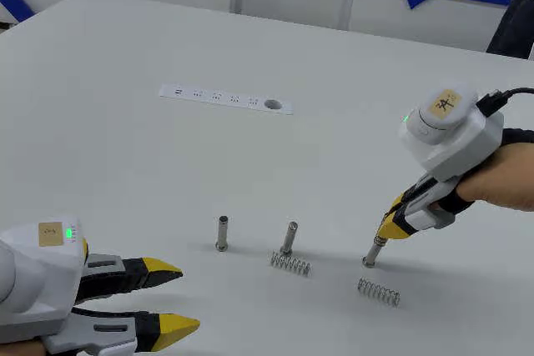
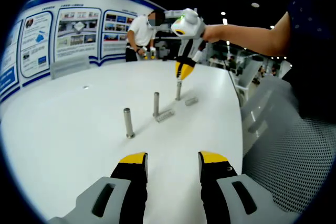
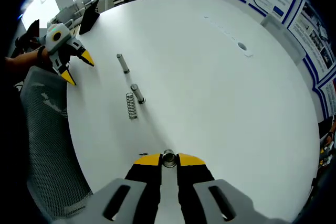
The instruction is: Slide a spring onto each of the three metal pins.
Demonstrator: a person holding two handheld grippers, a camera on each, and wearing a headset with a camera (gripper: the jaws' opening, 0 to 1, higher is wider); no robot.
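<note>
While the right yellow-tipped gripper [image 1: 386, 233] clamped the top of the rightmost upright steel pin [image 1: 373, 253], threading seemed unstarted: one coiled wire spring [image 1: 290, 263] lay just beside the middle steel pin [image 1: 289, 238], a second spring [image 1: 379, 292] nearer, to the right. The left yellow-tipped gripper [image 1: 179, 296], jaws apart, probably needed to fetch one next.

White table [image 1: 100, 156]: three upright pins [image 1: 289, 238], two springs [image 1: 290, 263] lying beside them, socket strip [image 1: 225, 98] farther back.
</note>
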